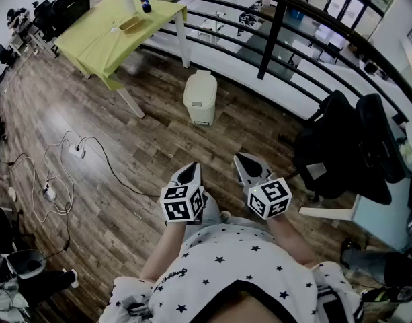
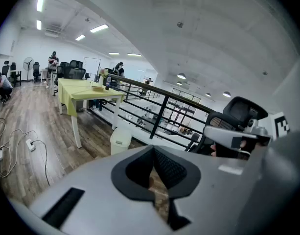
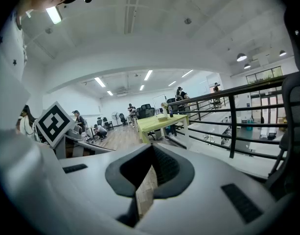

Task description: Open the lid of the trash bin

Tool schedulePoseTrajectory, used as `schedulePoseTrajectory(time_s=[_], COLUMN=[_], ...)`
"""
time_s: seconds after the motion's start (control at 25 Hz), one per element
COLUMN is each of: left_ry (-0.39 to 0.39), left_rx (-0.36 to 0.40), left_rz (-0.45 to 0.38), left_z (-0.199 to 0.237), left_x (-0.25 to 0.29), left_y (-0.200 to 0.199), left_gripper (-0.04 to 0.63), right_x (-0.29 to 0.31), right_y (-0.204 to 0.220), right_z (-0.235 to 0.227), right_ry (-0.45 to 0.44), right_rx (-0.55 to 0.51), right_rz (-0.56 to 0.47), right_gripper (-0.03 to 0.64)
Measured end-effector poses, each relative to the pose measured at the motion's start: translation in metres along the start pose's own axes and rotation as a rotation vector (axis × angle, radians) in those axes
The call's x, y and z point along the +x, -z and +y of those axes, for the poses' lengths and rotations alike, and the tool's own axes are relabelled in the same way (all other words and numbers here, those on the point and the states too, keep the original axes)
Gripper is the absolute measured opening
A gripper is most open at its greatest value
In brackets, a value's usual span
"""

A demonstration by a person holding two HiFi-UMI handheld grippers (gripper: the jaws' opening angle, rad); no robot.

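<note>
I keep L gripper (image 1: 191, 172) & R gripper (image 1: 248, 165) at my body, jaws together, empty. Trash bin (image 1: 200, 99) sits well ahead at floor (image 1: 135, 200) edge by railing (image 1: 273, 32), lid (image 1: 202, 85) down, so I'd approach 1st.

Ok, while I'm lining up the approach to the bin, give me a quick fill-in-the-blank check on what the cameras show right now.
1. The trash bin stands on the wooden floor, and its lid is ____.
2. The left gripper and the right gripper are both shut and hold ____.
3. Just behind the bin runs a black metal ____.

Missing words: closed; nothing; railing
</note>
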State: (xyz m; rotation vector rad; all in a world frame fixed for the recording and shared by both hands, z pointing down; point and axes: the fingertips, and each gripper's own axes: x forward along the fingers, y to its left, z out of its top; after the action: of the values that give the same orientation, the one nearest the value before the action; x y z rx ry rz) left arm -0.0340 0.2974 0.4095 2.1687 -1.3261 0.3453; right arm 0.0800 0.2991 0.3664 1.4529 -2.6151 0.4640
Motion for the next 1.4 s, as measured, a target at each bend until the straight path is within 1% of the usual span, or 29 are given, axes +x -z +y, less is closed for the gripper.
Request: schedulePoseTrajectory(time_s=[0.16,0.56,0.64,0.76,0.84,1.0,1.4], left_ry=[-0.006,-0.044,-0.046,-0.05,-0.058,-0.066,-0.069], left_rx=[0.006,-0.027,-0.029,-0.018,-0.019,-0.032,-0.03], left_rz=[-0.008,-0.027,-0.022,-0.012,-0.013,-0.022,-0.021], left_z=[-0.003,-0.003,-0.005,-0.005,-0.002,0.001,0.003], left_x=[-0.007,-0.027,-0.029,-0.03,-0.031,-0.03,-0.013], left_y=[0.003,0.012,0.015,0.021,0.023,0.021,0.014], left_gripper=[0.012,0.012,0.012,0.012,0.012,0.012,0.012], right_x=[-0.009,-0.029,-0.031,-0.032,-0.031,-0.028,-0.014], right_y=[0.005,0.013,0.014,0.016,0.016,0.018,0.02], right_z=[0.004,0.018,0.016,0.015,0.016,0.016,0.005], right_ry=[-0.003,-0.042,-0.044,-0.057,-0.059,-0.059,-0.073], right_rx=[-0.004,-0.027,-0.015,0.048,0.068,0.048,0.054], right_rz=[-0.003,0.015,0.014,-0.006,-0.013,0.003,0.016], right_gripper=[-0.006,-0.006,-0.006,-0.006,-0.006,-0.006,-0.006])
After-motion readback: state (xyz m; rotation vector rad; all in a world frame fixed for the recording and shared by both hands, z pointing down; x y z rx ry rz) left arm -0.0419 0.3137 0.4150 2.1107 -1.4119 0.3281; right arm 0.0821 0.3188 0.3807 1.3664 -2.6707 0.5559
